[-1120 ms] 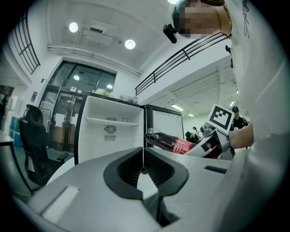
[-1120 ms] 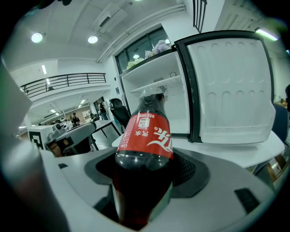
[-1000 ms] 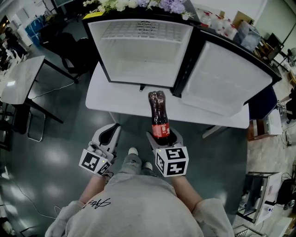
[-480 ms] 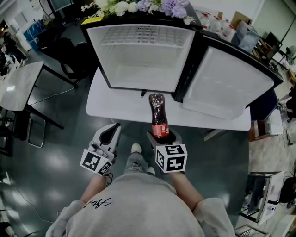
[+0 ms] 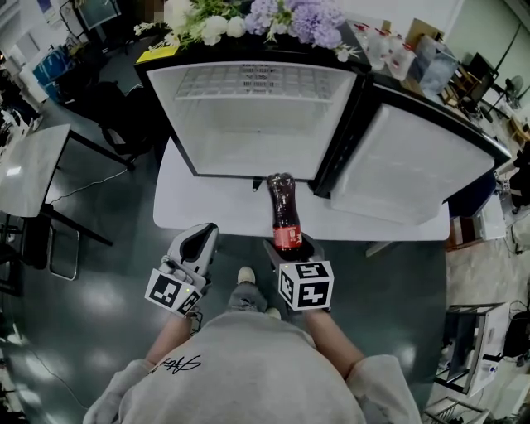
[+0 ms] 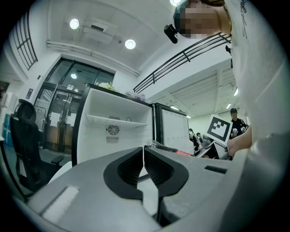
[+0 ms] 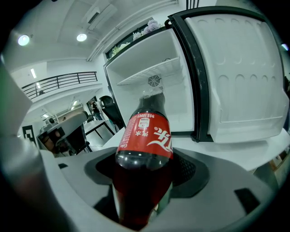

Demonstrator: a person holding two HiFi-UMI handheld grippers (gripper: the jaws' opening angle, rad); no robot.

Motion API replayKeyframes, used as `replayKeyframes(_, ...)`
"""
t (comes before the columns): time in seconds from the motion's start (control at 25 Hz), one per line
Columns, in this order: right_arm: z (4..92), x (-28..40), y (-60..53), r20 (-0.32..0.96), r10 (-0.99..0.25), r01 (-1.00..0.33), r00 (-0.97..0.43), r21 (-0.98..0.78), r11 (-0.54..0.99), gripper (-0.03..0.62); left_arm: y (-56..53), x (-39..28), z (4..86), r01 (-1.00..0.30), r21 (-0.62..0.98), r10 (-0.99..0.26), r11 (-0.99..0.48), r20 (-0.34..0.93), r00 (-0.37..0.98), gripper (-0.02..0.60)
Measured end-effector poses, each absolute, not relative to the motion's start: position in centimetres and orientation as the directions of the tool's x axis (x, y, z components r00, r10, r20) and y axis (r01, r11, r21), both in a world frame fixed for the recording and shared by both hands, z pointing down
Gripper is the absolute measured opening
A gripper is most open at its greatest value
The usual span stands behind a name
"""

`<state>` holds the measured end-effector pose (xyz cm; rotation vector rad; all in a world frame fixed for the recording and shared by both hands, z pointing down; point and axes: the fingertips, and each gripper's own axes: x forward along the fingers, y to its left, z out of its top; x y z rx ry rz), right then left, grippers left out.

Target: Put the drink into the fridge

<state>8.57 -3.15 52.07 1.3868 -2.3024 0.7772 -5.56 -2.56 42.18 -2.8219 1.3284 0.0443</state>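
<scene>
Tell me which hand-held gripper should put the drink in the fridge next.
Right. The right hand-held gripper is shut on the cola bottle, pointed at the open fridge; the left hand-held gripper is shut, empty.

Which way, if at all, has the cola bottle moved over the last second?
Yes. The cola bottle, held in the right gripper, has moved forward: its cap now reaches the lower front edge of the fridge, where a gap showed before.

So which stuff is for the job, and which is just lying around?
For the job:
- bottle
- right gripper, holding it
- fridge, open and empty

Just around:
- flowers on the fridge
- chair
- side table
- left gripper, shut, empty
</scene>
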Motion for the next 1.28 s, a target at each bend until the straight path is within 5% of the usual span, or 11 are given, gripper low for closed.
replayKeyframes(1.28,57.4,5.3,-13.0,0.635,-0.661,-0.917,-0.398,-0.288,0.276,0.322,-14.3,-7.0,43.3,-0.684,0.031,-0.685,-0.729,-0.021,0.729,0.012)
